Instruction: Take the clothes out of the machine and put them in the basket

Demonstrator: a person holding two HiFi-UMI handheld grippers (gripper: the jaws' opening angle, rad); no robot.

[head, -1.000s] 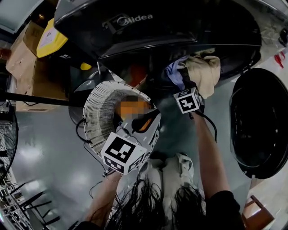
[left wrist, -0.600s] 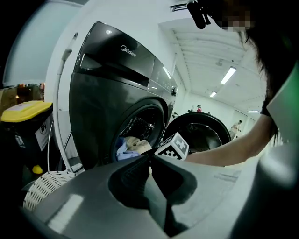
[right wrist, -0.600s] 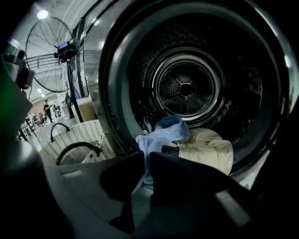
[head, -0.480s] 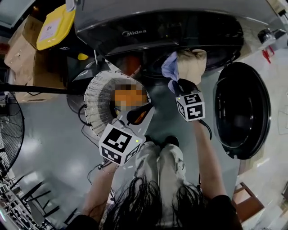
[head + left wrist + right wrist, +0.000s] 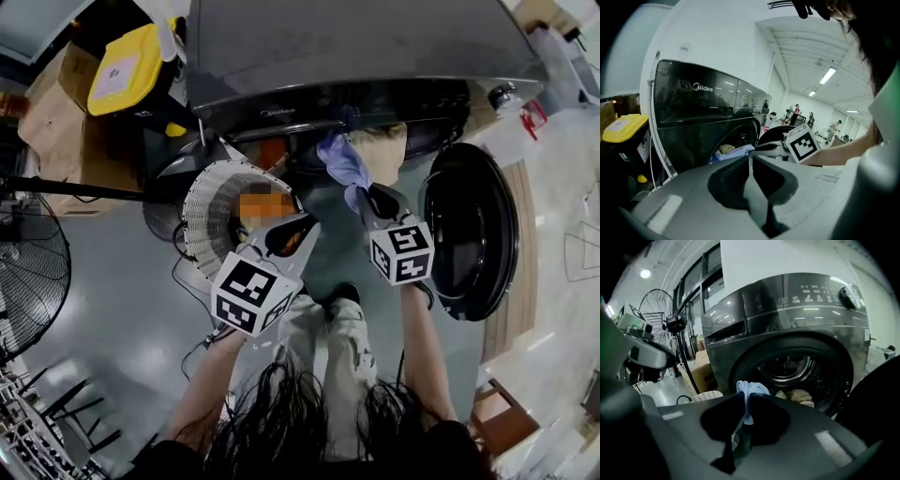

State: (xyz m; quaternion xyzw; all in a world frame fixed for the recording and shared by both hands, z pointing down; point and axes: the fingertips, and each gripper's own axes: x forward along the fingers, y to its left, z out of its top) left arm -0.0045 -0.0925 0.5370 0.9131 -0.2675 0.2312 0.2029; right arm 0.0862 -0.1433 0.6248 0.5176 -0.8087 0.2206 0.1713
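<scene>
Right gripper (image 5: 367, 199) is clamped on a pale blue garment (image 5: 342, 161). In the right gripper view I see the jaws (image 5: 742, 405) pressed together with the cloth (image 5: 750, 391) pinched in the seam and bunched above the tips. Blue garment hangs just outside the drum opening of the dark front-loading machine (image 5: 356, 56), between opening and gripper. Door (image 5: 469, 234) is swung wide to the right.

A beige garment (image 5: 382, 141) lies at the drum's lip, right beside the blue one. The right gripper view puts it (image 5: 800, 395) low in the drum mouth.

Left gripper (image 5: 289, 232) has its jaws together with nothing between them, and I confirm this in its own view (image 5: 750, 161). From the head view it hangs over the near rim of the white wicker basket (image 5: 202, 202). Basket stands on the grey floor (image 5: 112, 300) just left of the machine's opening. Something orange sits inside the basket, but I can't make out what it is.
</scene>
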